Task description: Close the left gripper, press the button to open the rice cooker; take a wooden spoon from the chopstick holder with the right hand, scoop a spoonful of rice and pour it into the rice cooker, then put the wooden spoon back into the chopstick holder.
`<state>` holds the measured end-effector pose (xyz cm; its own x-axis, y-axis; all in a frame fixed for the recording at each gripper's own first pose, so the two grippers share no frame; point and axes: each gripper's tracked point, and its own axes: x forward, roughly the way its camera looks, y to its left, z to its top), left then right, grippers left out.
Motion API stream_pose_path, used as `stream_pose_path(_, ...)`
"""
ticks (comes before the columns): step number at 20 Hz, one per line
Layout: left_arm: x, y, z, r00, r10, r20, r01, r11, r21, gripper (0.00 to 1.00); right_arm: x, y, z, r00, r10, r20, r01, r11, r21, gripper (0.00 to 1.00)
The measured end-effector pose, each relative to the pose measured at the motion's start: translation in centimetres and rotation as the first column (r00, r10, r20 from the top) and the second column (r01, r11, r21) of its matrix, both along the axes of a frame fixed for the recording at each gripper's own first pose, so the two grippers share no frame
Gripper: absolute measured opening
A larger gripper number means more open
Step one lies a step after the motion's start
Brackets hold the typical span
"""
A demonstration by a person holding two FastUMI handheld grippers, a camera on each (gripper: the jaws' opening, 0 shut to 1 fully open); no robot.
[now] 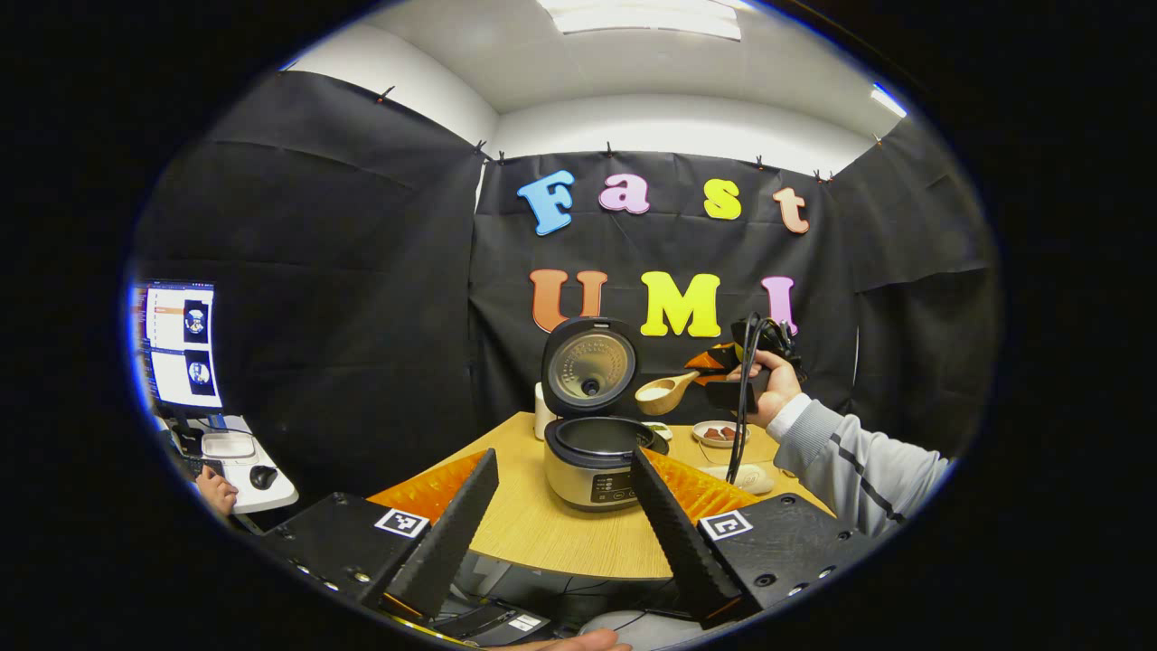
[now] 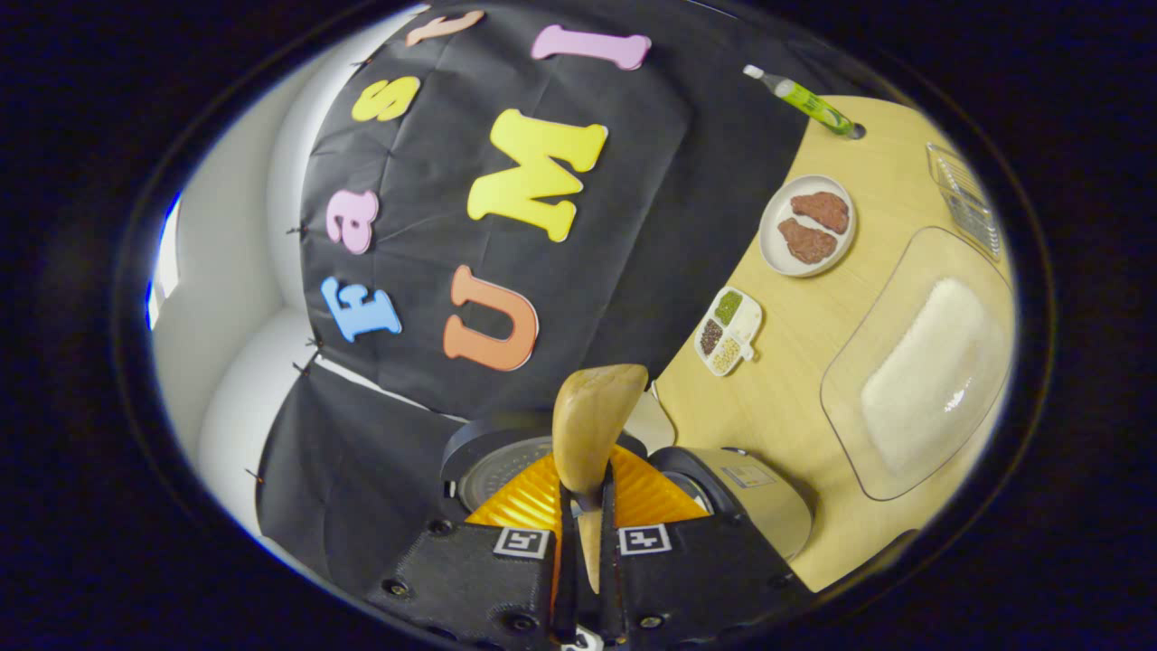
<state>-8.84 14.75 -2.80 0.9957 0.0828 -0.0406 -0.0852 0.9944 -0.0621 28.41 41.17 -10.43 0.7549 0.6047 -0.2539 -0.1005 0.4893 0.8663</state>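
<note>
Rice cooker (image 1: 601, 461) was seen standing lid-up on the wooden table (image 1: 533, 533), framed between the spread fingers of the left gripper (image 1: 565, 515). A clear rice tray (image 2: 922, 371), a plate of meat (image 2: 807, 226) and a small divided dish (image 2: 729, 331) lay beside it. Above the pot, the wooden spoon (image 1: 664, 391), filled with rice, was clamped in the right gripper (image 2: 586, 515).

No legible text, label or number anywhere
</note>
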Motion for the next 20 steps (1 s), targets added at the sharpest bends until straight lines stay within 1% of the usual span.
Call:
stream_pose_path(2, -0.4, 0.6, -0.4, 1.0, 0.005, -0.005, -0.005, 1.0, 0.009, 0.94, -0.4, 2.1, 0.9, 0.999, 0.012, 0.044, -0.007, 0.995, -0.096, 0.14)
stream_pose_path(4, -0.7, 1.1, -0.6, 1.0, 0.013, -0.01, -0.012, 1.0, 0.012, 0.94, -0.7, 3.9, 2.0, 0.994, 0.026, 0.102, -0.007, 0.983, -0.185, 0.15)
stream_pose_path(7, -1.1, 1.6, -0.7, 1.0, 0.019, -0.011, -0.019, 1.0, 0.001, 0.94, -0.3, 5.1, 3.2, 0.984, 0.016, 0.177, 0.04, 0.951, -0.306, 0.15)
stream_pose_path(11, -1.3, 1.6, -0.8, 1.0, 0.01, -0.012, -0.01, 1.0, 0.006, 0.94, 0.1, 5.9, 3.3, 0.972, 0.026, 0.234, 0.075, 0.909, -0.411, 0.14)
stream_pose_path(12, -1.3, 1.7, -0.9, 1.0, 0.013, -0.015, -0.012, 1.0, 0.007, 0.93, 0.0, 6.0, 3.1, 0.969, 0.035, 0.244, 0.076, 0.898, -0.432, 0.12)
stream_pose_path(13, -1.3, 1.9, -1.1, 1.0, 0.015, -0.014, -0.015, 1.0, 0.008, 0.93, 0.0, 6.1, 3.0, 0.966, 0.041, 0.256, 0.083, 0.887, -0.455, 0.12)
stream_pose_path(14, -1.2, 1.9, -1.3, 1.0, 0.013, -0.016, -0.013, 1.0, 0.005, 0.94, 0.0, 6.1, 2.9, 0.961, 0.05, 0.271, 0.09, 0.873, -0.48, 0.15)
stream_pose_path(16, -1.1, 1.7, -1.6, 1.0, 0.003, -0.018, -0.003, 1.0, -0.004, 0.94, 0.0, 6.4, 3.0, 0.945, 0.072, 0.319, 0.121, 0.829, -0.546, 0.15)
stream_pose_path(18, -1.0, 1.8, -2.1, 0.999, 0.004, -0.036, -0.004, 1.0, -0.008, 0.93, -0.3, 6.9, 3.5, 0.914, 0.108, 0.391, 0.166, 0.78, -0.603, 0.15)
stream_pose_path(20, -0.9, 2.1, -2.5, 0.999, 0.013, -0.042, -0.013, 1.0, -0.003, 0.94, -0.8, 8.0, 4.1, 0.873, 0.166, 0.458, 0.203, 0.731, -0.651, 0.15)
